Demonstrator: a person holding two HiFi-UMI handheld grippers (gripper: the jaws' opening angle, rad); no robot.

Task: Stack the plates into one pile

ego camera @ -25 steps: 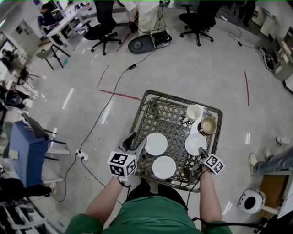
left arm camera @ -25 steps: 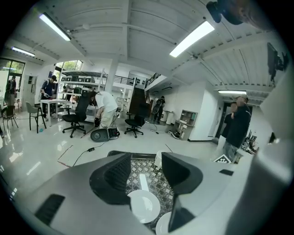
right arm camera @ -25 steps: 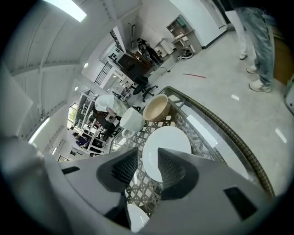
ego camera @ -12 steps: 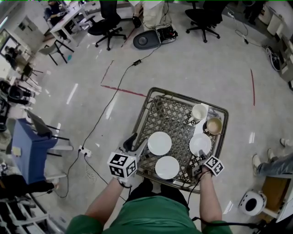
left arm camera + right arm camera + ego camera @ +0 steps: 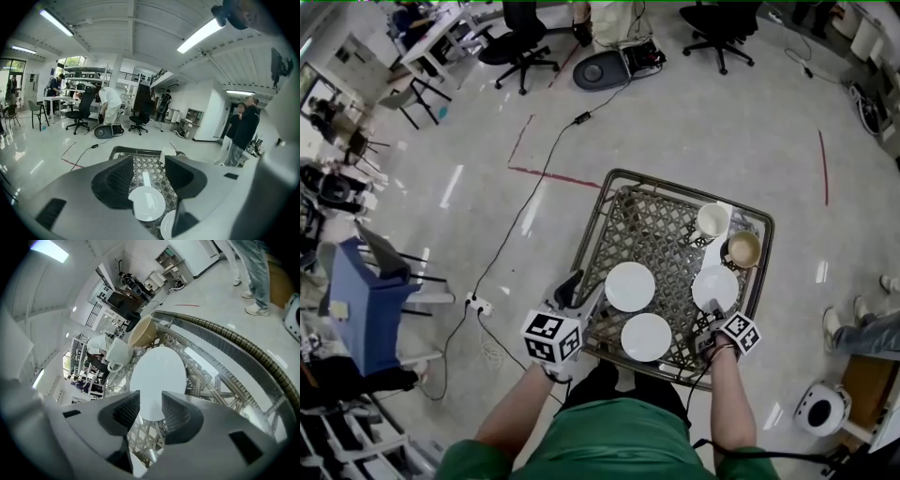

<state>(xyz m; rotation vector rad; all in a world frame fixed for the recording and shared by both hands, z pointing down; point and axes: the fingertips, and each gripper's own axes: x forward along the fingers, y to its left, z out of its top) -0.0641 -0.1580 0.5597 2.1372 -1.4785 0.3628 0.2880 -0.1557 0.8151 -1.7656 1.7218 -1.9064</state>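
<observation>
Three white plates lie apart on the lattice table (image 5: 647, 220): a left plate (image 5: 630, 286), a near plate (image 5: 646, 337) and a right plate (image 5: 714, 288). My left gripper (image 5: 581, 291) hovers open at the table's near left edge. In the left gripper view its open jaws frame the left plate (image 5: 147, 203), with the near plate (image 5: 168, 225) at lower right. My right gripper (image 5: 712, 308) stands open at the near rim of the right plate. In the right gripper view that plate (image 5: 157, 376) fills the gap just beyond the open right gripper (image 5: 151, 408), untouched.
A white mug (image 5: 711, 222) and a tan bowl (image 5: 744, 249) stand at the table's far right corner, just beyond the right plate. The table has a raised rim (image 5: 234, 341). Cables, office chairs and a blue bin (image 5: 356, 305) sit on the floor around.
My right gripper has sunk towards the near rim of the right plate. The head view has shifted slightly; the left gripper and the plates have stayed put.
</observation>
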